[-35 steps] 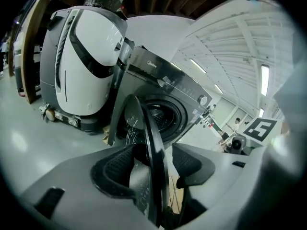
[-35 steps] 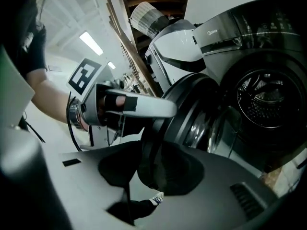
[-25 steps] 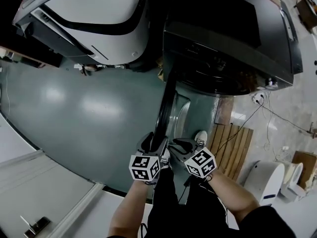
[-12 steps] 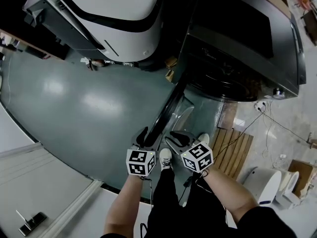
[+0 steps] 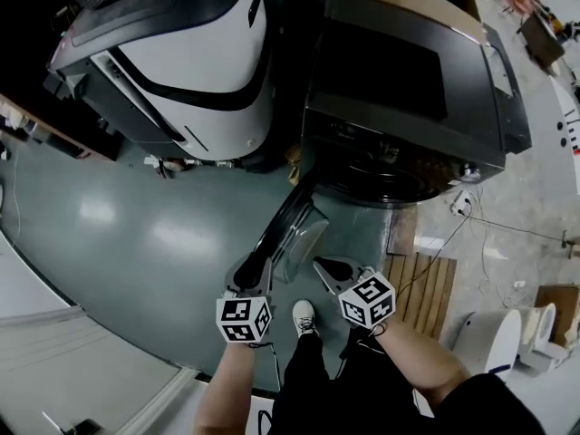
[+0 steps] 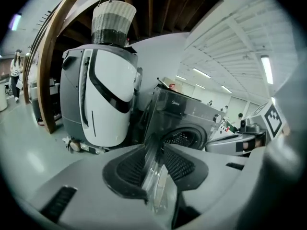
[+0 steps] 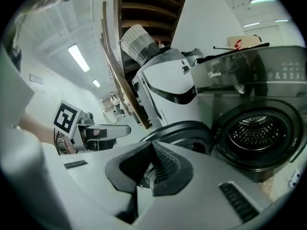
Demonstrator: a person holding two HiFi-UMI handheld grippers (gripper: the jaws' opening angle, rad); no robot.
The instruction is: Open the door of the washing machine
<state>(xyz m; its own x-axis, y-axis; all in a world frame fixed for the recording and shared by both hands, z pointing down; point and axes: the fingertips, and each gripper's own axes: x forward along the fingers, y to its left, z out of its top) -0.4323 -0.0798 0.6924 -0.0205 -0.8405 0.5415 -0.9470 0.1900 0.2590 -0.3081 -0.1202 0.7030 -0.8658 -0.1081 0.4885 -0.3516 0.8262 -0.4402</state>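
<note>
The dark front-loading washing machine (image 5: 408,89) stands at the upper right, its drum (image 7: 259,128) showing. Its round door (image 5: 283,220) hangs open, swung out toward me, edge-on. My left gripper (image 5: 252,268) is at the door's near rim. In the left gripper view the clear door edge (image 6: 156,176) fills the gap between the jaws of the left gripper (image 6: 154,152), which have just been closing onto it. My right gripper (image 5: 319,263) hovers right of the door, apart from it. Seen close, the right gripper (image 7: 152,152) is shut with nothing between its pads.
A white and grey machine (image 5: 199,53) stands left of the washer, a woven basket (image 6: 112,20) on top. Wooden slats (image 5: 421,279) lie on the floor at the right, beside a white container (image 5: 494,333) and cables (image 5: 471,207). My shoe (image 5: 304,315) is below the grippers.
Both grippers have drawn back from the washer and spread apart. The door has swung further left, so its glass bowl now shows.
</note>
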